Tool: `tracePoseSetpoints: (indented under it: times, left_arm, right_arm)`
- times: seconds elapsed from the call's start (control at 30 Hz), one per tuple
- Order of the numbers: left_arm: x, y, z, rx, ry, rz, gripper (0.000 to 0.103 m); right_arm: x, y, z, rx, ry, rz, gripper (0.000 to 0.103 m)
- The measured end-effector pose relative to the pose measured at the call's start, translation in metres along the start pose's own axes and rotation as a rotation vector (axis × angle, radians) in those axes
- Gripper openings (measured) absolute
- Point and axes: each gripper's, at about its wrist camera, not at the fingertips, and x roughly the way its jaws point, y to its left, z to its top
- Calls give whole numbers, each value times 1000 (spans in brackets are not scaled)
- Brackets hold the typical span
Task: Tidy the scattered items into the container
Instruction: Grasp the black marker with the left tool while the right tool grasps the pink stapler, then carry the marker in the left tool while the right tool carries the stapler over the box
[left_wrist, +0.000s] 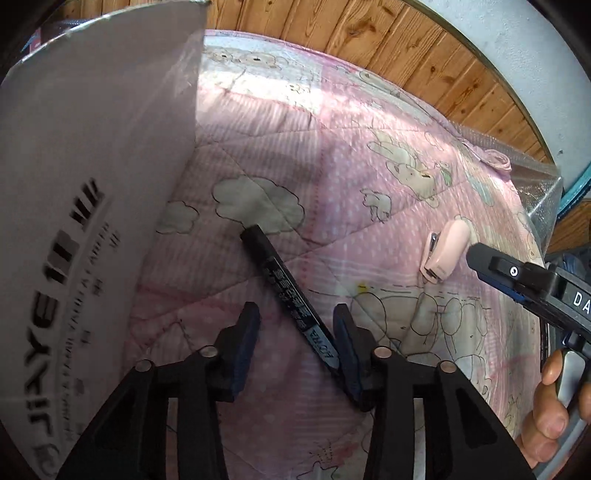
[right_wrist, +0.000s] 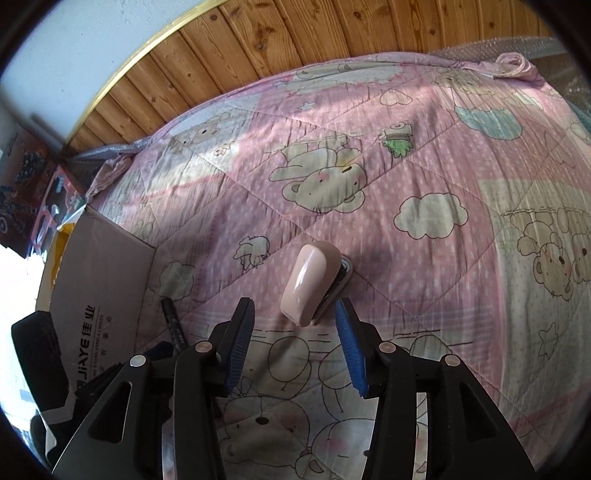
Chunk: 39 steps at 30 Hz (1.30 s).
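Both hands are at the picking-up stage, with neither item lifted off the bed yet. The left claw stands spread over the black marker, which lies slantwise on the pink quilt; the near end of the marker sits against the inner face of one finger, while the other finger is well clear, so nothing is pinched. To my eye the next move is to centre the marker between the fingers, press them together, then carry it to the cardboard box standing just beside on the left. The right claw is likewise spread, empty, hovering just short of the pink stapler lying on the quilt; it wants a little advance so the fingers straddle the stapler's body before closing. The stapler's rounded top looks slippery, so a low grip seems wise.
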Motion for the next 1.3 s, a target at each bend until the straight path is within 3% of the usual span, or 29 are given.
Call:
tracePoseSetpoints:
  times: [0.03,0.07,0.1,0.13,0.17,0.27,0.43,0.5,0.6,0.67,0.73,0.77,0.97,1.17,1.3]
  left_arm:
    - [3,-8,-1,28,-8,14,60]
    - [6,-17,-2,74,-21,43,56]
    - [9,-26,-4,142,-37,80,47]
    - [11,-35,-6,210,-42,84,22]
    - [9,-39,-8,256,-38,48,14]
    - [4,-35,-14,300,-32,33,14]
    - [-5,-7,-14,156,-18,-79,22]
    - [-5,-9,-16,151,-26,-83,27]
    - [-1,-27,-20,225,-37,-1,25]
    - [2,-35,-22,265,-38,38,14]
    - [2,-33,-21,250,-31,28,14]
    - [0,-31,-20,235,-27,19,14]
    - [-18,-8,-22,136,-27,-41,14]
    - [-43,7,-22,47,-32,-118,14]
    - [-56,5,-22,40,-46,-130,14]
  right_arm:
    - [2,-1,0,4,1,-4,49]
    - [3,-1,0,8,3,-6,49]
    - [4,-2,-1,13,4,-4,49]
    - [5,-3,-1,17,5,-2,49]
    - [5,-3,-1,19,5,0,49]
    - [8,-3,0,19,-1,1,49]
    - [19,0,3,11,-4,-29,51]
    - [25,-1,3,10,-3,-38,51]
    - [36,-6,2,6,0,-62,51]
    - [39,-14,1,24,-2,-46,47]
    - [38,-20,3,45,5,-46,26]
    - [37,-25,5,65,10,-27,24]
    - [30,-29,6,114,28,33,24]
    - [11,-13,6,87,3,59,24]
    - [-1,2,1,47,-7,82,24]
